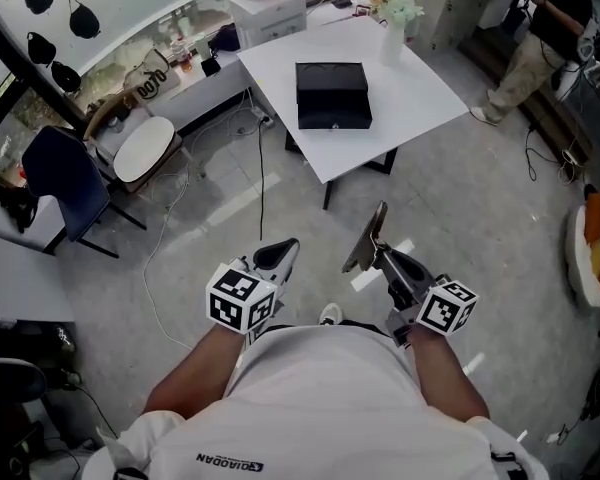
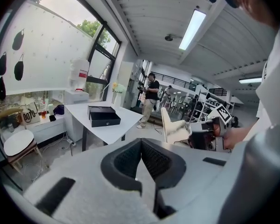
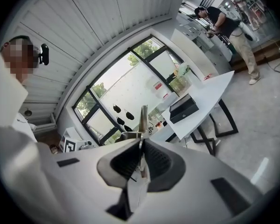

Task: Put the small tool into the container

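Note:
A black box, the container, sits closed on the white table far ahead of me. My right gripper is shut on a small flat tool with a thin metal blade that points up and forward. The right gripper view shows the blade clamped between the pads, with the black box far beyond. My left gripper hangs beside it, shut and holding nothing. From the left gripper view, its pads meet, and the tool and the black box show ahead.
A vase of flowers stands at the table's far corner. A chair with a white seat and a blue chair are at the left. A person stands at the back right. Cables run over the grey floor.

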Tool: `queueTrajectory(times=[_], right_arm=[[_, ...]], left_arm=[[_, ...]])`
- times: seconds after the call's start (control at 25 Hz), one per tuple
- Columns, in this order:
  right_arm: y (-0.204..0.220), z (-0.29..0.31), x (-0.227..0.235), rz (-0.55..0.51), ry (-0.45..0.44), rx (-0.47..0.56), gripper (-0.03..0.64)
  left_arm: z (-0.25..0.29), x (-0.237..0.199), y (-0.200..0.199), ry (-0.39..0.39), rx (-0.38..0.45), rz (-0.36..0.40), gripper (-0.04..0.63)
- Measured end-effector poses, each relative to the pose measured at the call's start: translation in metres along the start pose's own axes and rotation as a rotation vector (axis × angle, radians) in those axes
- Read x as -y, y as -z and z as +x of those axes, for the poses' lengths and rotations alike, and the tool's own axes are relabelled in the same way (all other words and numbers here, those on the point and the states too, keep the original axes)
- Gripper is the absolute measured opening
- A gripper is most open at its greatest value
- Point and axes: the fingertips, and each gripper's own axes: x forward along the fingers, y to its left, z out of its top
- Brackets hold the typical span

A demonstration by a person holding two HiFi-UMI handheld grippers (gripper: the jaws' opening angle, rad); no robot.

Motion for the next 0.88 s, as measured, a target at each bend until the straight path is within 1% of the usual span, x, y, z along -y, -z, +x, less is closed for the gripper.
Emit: queueTrajectory(times=[0.2, 0.32, 0.52, 0.76, 0.88], right_arm=[[-0.014, 0.004, 0.017, -0.005, -0.04, -0.016, 0.034], [-0.02, 0.003, 0.027, -0.011, -0.055, -0.025, 0.034], [-0.032, -0.005, 0.041, -0.005, -0.051, -0.014, 0.034], [-0.033, -0.009, 0.049, 0.012, -0.048, -0.017, 0.034], [-0.028, -0.006, 0.049, 0.017, -0.048, -0.026, 0.034]], left_arm=[[0.019, -0.002, -0.005, -0.04, 0.003, -0.017, 0.009], [0.03, 0.002, -0.013, -0.052, 0.012, -0.018, 0.009], [0.039, 0.012, -0.015, -0.054, -0.007, -0.002, 0.009], [0.039, 0.013, -0.008, -0.059, -0.026, -0.046, 0.009], [0.04, 0.011, -0.004, -0.054, -0.034, -0.053, 0.009]])
